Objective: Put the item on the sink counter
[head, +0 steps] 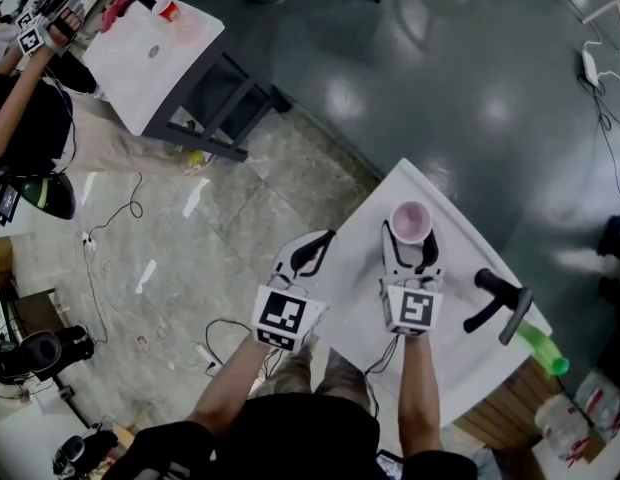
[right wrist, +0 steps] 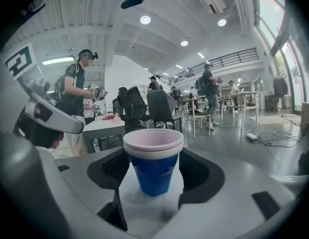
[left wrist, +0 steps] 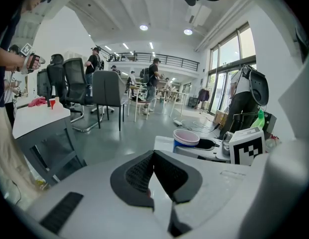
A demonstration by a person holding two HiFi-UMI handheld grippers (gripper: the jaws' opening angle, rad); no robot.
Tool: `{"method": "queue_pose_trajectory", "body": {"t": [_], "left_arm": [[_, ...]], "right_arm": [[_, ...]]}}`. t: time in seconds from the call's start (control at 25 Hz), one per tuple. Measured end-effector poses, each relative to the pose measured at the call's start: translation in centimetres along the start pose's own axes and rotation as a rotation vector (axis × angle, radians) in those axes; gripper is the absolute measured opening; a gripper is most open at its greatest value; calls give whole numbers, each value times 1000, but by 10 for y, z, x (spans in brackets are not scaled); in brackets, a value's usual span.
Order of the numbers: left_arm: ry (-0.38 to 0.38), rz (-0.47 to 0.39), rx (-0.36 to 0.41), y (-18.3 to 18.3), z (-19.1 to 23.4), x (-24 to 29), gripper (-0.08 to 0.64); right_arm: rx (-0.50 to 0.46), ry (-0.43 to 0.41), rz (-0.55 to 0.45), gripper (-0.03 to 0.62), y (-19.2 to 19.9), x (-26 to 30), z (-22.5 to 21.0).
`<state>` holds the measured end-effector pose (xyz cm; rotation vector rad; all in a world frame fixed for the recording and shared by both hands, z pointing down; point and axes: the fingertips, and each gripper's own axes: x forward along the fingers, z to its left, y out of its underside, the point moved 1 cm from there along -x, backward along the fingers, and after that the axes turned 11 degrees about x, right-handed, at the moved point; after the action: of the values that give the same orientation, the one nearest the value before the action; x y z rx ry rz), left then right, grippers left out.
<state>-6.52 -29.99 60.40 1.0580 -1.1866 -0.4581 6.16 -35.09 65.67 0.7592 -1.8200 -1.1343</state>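
Observation:
A cup, blue outside and pink inside (head: 411,221) (right wrist: 153,158), stands upright on the white sink counter (head: 460,353). My right gripper (head: 410,240) (right wrist: 157,159) is open around it, one jaw on each side, and a narrow gap shows between each pad and the cup wall. My left gripper (head: 318,248) (left wrist: 153,156) is shut on nothing, its pads meeting over the counter's left edge. In the left gripper view the cup (left wrist: 186,137) shows to the right, inside the right gripper.
A black faucet (head: 500,303) stands on the counter right of the cup, with a green object (head: 542,348) behind it. Another white table (head: 150,63) with a red cup (head: 168,10) stands far left, near a seated person (head: 30,98). Cables lie on the floor (head: 110,228).

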Motion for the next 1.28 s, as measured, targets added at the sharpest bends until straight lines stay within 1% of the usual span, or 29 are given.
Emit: {"method": "queue_pose_trajectory", "body": {"t": [0.72,0.8,0.96,1.12,1.28], "left_arm": [[-7,-1,8,6,-3,-16,2],[-4,0,4,5,-4,-19,2],[-6,-14,17,0,-5,-22,2],[-8,-18,17,1,-5,-30,2],[-12,-23,18,-1,-5,-38,2]], "right_arm": [[24,6,-9,333,6,-10,4],[20,7,-2,342,5,-11,5],[27,-4,-32,350,0,-14,8],[23,3,-11,357,4,-19,12],[35,5,-41,362,-8,-24,17]]}}
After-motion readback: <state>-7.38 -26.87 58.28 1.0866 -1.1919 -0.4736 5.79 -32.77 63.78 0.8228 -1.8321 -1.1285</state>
